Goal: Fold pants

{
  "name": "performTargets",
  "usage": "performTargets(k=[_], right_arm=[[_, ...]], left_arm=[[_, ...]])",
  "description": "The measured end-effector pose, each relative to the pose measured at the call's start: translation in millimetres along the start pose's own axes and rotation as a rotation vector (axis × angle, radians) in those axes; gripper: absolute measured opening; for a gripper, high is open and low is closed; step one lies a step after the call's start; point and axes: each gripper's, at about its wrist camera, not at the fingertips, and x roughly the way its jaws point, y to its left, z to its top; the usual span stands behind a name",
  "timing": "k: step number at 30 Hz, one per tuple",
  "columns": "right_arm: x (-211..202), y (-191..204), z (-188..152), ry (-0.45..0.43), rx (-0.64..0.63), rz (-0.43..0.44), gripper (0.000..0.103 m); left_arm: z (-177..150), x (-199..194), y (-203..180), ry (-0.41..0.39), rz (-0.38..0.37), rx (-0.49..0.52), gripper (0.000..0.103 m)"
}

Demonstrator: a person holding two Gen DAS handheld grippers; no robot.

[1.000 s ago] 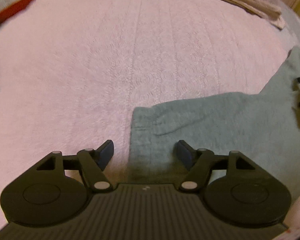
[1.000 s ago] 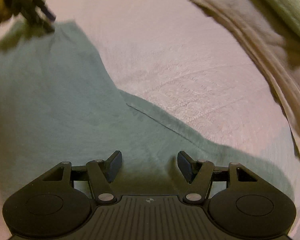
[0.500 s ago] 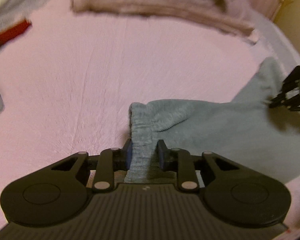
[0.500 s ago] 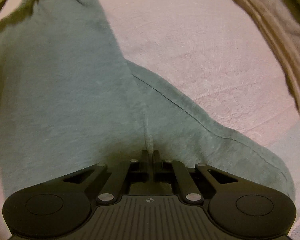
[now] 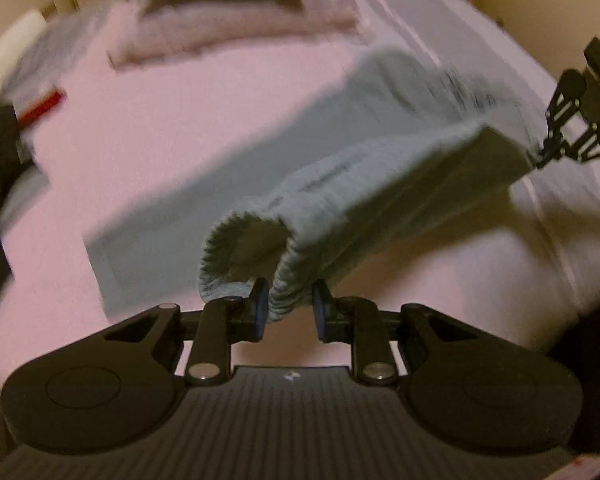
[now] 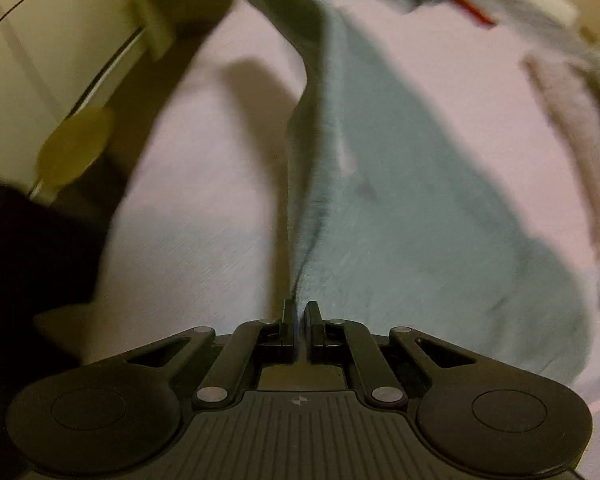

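Grey-green fleece pants [image 5: 380, 184] hang lifted above a pink bed cover [image 5: 204, 96]. My left gripper [image 5: 287, 308] is shut on the ribbed waistband, which bulges out between the blue pads. In the same view the right gripper [image 5: 540, 158] shows at the far right, clamped on the other end of the raised edge. In the right wrist view my right gripper [image 6: 300, 314] is shut on a thin fold of the pants [image 6: 412, 208], and the cloth stretches away taut toward the top. The lower layer of the pants still lies on the cover. Both views are motion-blurred.
Folded beige and green blankets [image 5: 228, 12] lie at the far end of the bed. A red-edged item [image 5: 44, 106] sits at the left. A cream cupboard [image 6: 56, 52] stands beside the bed in the right wrist view, with a dark shape [image 6: 24, 264] at the left.
Both grippers closed on the pants between the earliest frames and half a second ago. Since then both have risen, pulling the held edge up off the bed cover.
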Motion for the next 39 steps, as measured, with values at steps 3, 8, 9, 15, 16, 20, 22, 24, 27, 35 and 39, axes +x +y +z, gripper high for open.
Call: performTargets(k=[3, 8, 9, 15, 16, 20, 22, 24, 27, 35, 39], right_arm=[[28.4, 41.6, -40.2, 0.066, 0.044, 0.045, 0.002], [43.8, 45.6, -81.8, 0.076, 0.239, 0.043, 0.052], [39.9, 37.0, -87.2, 0.066, 0.291, 0.029, 0.052], [13.1, -40.2, -119.3, -0.013, 0.63, -0.163, 0.052], [10.0, -61.3, -125.2, -0.033, 0.677, -0.194, 0.052], [-8.1, -135.1, -148.4, -0.107, 0.877, -0.34, 0.052], [-14.4, -170.2, -157.1, -0.133, 0.965, -0.404, 0.053], [-20.9, -200.3, -163.0, -0.141, 0.983, -0.464, 0.053], [-13.1, -240.0, -157.6, -0.149, 0.957, -0.466, 0.053], [52.3, -331.9, -160.0, -0.142, 0.743, -0.343, 0.053], [73.1, -357.2, -178.7, -0.199, 0.719, -0.254, 0.053]], left_arm=[[-52.3, 13.3, -47.1, 0.162, -0.019, -0.009, 0.022], [-92.5, 36.8, -73.7, 0.303, -0.005, -0.04, 0.022], [-89.6, 39.7, -70.8, 0.3, 0.005, -0.049, 0.022], [-9.8, 67.8, -54.7, 0.15, 0.075, -0.039, 0.023], [11.5, 75.9, -53.2, 0.117, 0.072, -0.025, 0.024], [112.3, 124.3, -51.9, -0.025, 0.04, 0.021, 0.033], [169.8, 156.5, -57.6, -0.099, -0.008, 0.059, 0.041], [222.2, 192.4, -59.7, -0.152, -0.065, 0.121, 0.045], [302.9, 250.6, -79.1, -0.211, -0.153, 0.229, 0.049], [410.7, 382.7, -117.5, -0.204, -0.276, 0.349, 0.063], [426.6, 421.9, -134.1, -0.164, -0.265, 0.39, 0.067]])
